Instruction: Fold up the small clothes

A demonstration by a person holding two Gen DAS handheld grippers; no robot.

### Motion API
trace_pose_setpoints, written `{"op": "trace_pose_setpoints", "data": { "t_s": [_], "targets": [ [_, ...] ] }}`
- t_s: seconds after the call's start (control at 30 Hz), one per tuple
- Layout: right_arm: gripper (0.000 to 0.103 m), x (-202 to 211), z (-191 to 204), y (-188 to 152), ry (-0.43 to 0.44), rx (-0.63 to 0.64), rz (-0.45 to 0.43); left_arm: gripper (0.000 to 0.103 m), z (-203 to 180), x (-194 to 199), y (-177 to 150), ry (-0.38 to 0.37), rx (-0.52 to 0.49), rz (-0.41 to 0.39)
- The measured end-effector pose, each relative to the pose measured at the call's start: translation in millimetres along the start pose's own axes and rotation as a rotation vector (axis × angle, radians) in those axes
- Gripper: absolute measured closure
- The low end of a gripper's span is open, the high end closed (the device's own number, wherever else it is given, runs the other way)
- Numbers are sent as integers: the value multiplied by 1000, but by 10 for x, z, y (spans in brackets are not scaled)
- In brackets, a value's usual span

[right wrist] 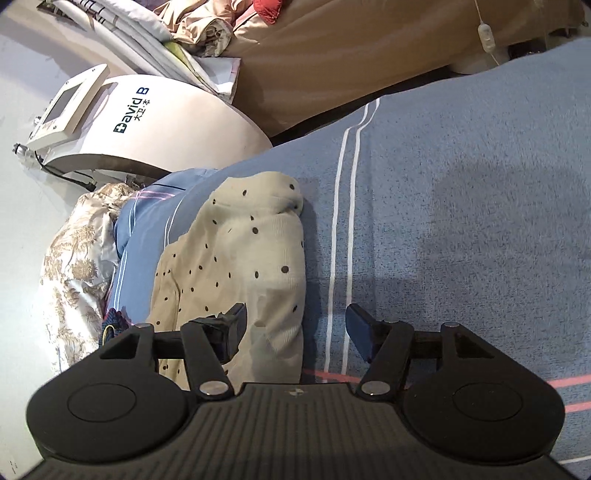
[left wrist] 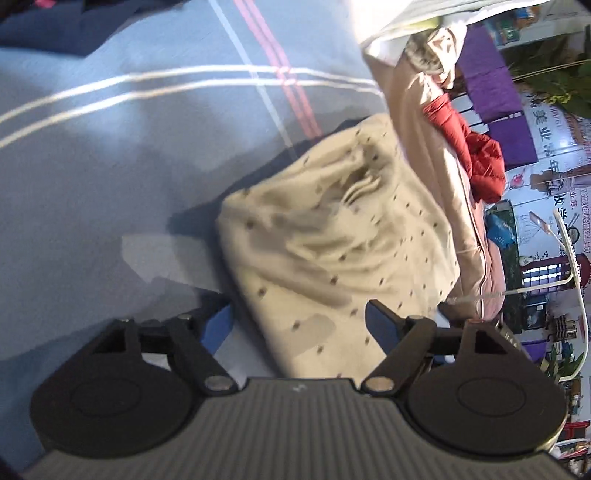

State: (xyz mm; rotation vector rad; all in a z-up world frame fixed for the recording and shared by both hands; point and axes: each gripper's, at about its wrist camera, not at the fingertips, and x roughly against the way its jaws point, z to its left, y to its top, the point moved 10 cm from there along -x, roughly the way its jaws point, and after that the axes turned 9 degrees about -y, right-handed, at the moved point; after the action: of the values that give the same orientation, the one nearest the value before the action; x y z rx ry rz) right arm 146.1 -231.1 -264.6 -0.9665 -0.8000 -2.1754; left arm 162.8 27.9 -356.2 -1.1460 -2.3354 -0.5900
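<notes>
Left gripper (left wrist: 301, 326): jaws spread wide, nothing between the fingers. They straddle the near end of a cream garment with dark dots (left wrist: 332, 251), which lies bunched on a blue bedsheet (left wrist: 110, 155) with white and pink stripes. Motion blur in the left wrist view; the garment's folds are soft and the dots smear. Its near edge is cut off behind the gripper body. Whether the fingertips touch the cloth cannot be told, probably just above it.

Right gripper (right wrist: 295, 330): jaws also wide apart, holding nothing. The left finger (right wrist: 232, 328) sits over the garment (right wrist: 240, 258); the right one is over bare bedsheet (right wrist: 461, 184), beside the twin white stripes. The garment's long edge runs between the two fingers. Its lower part is hidden under the gripper body.

The garment lies near the bedsheet's edge. In the right wrist view a white machine with a small screen (right wrist: 155, 125) stands beyond that edge, and a floral patterned cloth (right wrist: 74, 266) hangs beside it. Tan bedding (right wrist: 332, 66) fills the far side, with a red item (left wrist: 476, 158) on it, partly out of frame in the right view. A dark blue cloth (left wrist: 74, 26) is cut off at the top left corner of the left view.
</notes>
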Motion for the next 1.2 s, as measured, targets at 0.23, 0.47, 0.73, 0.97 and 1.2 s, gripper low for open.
{"op": "trace_pose_setpoints", "data": {
  "t_s": [0.23,0.47,0.73,0.97,1.2],
  "targets": [
    [18,-234,183,128,89,-59,2,38,-51,-146,267,-73,100,-89],
    [38,-513,418,188,129,-62,30,71,-36,-200,420,-85,128,-87],
    [84,-519,422,145,22,-22,19,79,-52,-199,425,-117,190,-75],
    [88,22,570,239,-89,125,-123,81,-519,-111,369,-139,90,-28],
    [89,1201,147,375,-165,105,-242,81,-1597,-175,-301,-225,-97,120]
  ]
}}
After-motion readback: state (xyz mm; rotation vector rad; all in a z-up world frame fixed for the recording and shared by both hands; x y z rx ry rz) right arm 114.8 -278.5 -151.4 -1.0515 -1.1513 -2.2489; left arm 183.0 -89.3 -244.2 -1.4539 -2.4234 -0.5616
